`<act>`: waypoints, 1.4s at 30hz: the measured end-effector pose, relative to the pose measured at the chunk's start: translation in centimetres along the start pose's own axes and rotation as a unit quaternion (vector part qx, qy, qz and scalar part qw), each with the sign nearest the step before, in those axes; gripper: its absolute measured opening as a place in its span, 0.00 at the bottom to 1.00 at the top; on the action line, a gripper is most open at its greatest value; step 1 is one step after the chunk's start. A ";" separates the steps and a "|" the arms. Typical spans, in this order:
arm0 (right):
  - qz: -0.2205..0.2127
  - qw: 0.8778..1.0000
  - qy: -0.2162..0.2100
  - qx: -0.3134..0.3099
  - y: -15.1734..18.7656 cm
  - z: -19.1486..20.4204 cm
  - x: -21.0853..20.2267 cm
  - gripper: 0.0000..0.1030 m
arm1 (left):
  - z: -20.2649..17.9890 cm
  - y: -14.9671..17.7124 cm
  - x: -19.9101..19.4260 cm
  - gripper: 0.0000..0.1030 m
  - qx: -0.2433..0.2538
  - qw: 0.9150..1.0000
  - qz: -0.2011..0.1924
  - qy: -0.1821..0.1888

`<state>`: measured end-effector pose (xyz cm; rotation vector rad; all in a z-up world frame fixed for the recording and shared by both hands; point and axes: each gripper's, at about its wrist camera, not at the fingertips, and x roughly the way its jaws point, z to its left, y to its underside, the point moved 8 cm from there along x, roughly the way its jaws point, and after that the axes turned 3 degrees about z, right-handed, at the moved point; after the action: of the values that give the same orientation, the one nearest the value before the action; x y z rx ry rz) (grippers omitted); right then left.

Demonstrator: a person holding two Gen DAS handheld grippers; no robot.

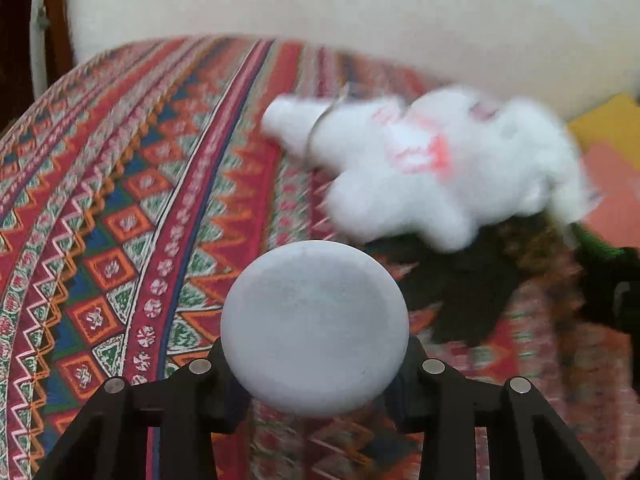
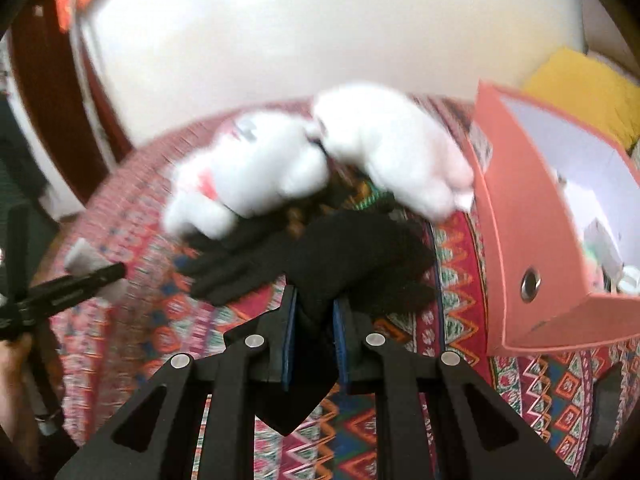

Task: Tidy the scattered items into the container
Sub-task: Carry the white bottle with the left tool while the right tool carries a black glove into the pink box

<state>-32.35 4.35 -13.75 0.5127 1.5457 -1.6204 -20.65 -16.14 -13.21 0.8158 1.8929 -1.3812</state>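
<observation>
My left gripper (image 1: 314, 364) is shut on a pale grey oval disc (image 1: 314, 328), held above the patterned cloth. My right gripper (image 2: 314, 312) is shut on a black knit glove (image 2: 320, 260), whose fingers spread to the left over the cloth. A white fluffy plush toy (image 2: 320, 160) with red marks lies just behind the glove; in the left wrist view the plush (image 1: 432, 160) is at upper right and blurred. The salmon-pink open box (image 2: 532, 216) stands at the right, with small items inside. The left gripper (image 2: 60, 292) shows at the far left of the right wrist view.
A red patterned cloth (image 1: 120, 220) covers the surface. A dark brown and green knitted item (image 2: 360, 196) lies under the plush. A yellow object (image 2: 588, 88) lies behind the box. A white wall is behind, a dark wooden frame (image 2: 52, 100) at left.
</observation>
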 end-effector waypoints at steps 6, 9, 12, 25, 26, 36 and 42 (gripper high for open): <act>-0.089 0.995 -0.026 -0.034 -1.9 3.6 -7.9 0.16 | -3.7 -0.8 -7.7 0.43 0.021 0.996 -0.068 0.048; -0.135 0.989 -0.029 -0.048 -2.8 4.5 -11.8 0.17 | -7.3 -1.0 -11.0 0.43 0.048 0.992 -0.093 0.069; -0.171 0.983 -0.033 -0.050 -3.5 4.6 -15.6 0.17 | -11.1 -1.4 -13.3 0.43 0.075 0.987 -0.110 0.093; -0.285 0.954 0.074 0.054 -8.2 -10.9 -29.5 0.17 | -35.2 -4.4 -13.2 0.43 0.219 0.956 -0.102 0.168; -0.288 0.951 0.084 0.072 -8.4 -12.9 -29.9 0.17 | -37.1 -4.4 -12.1 0.43 0.230 0.954 -0.092 0.170; -0.207 0.957 0.077 0.191 -8.5 -27.0 -20.2 0.55 | -47.8 -3.8 0.6 0.77 0.273 0.951 -0.005 0.145; -0.164 0.952 0.107 0.237 -7.0 -28.9 -17.8 0.73 | -44.1 -4.5 -1.4 0.85 0.267 0.957 -0.064 0.095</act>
<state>-34.36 36.32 -0.51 0.7342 1.4450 -2.2822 -29.58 25.01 0.85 1.1305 1.7503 -2.0036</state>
